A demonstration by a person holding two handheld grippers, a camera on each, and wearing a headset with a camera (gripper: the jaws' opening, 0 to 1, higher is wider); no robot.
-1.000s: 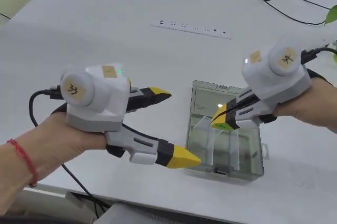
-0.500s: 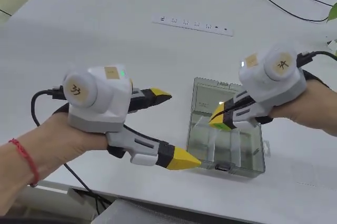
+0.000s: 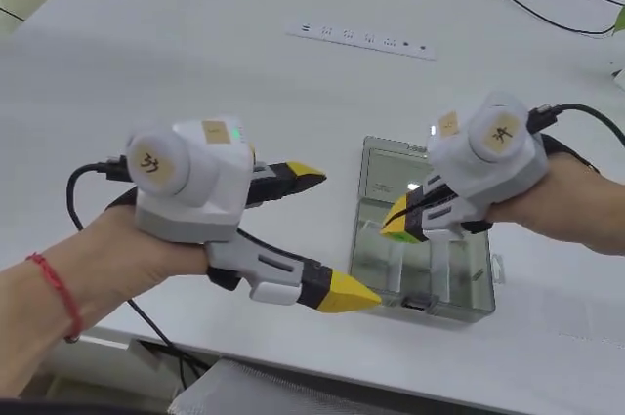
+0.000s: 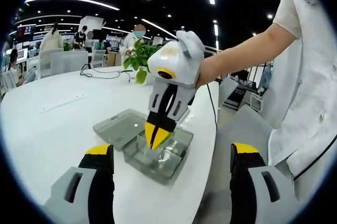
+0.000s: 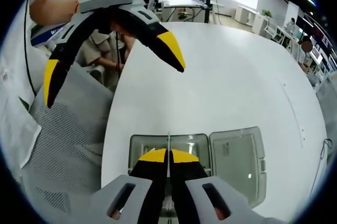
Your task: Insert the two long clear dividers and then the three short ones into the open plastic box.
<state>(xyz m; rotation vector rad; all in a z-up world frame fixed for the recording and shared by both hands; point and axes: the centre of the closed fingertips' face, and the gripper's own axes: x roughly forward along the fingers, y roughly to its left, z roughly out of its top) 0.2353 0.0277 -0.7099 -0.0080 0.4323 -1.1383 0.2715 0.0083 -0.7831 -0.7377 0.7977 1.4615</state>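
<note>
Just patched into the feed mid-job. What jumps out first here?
The right gripper stands out, poised over the open clear plastic box near the table's front edge, jaws shut on what looks like a thin clear divider. To its left, the left gripper hangs wide open and empty above the white table.
</note>
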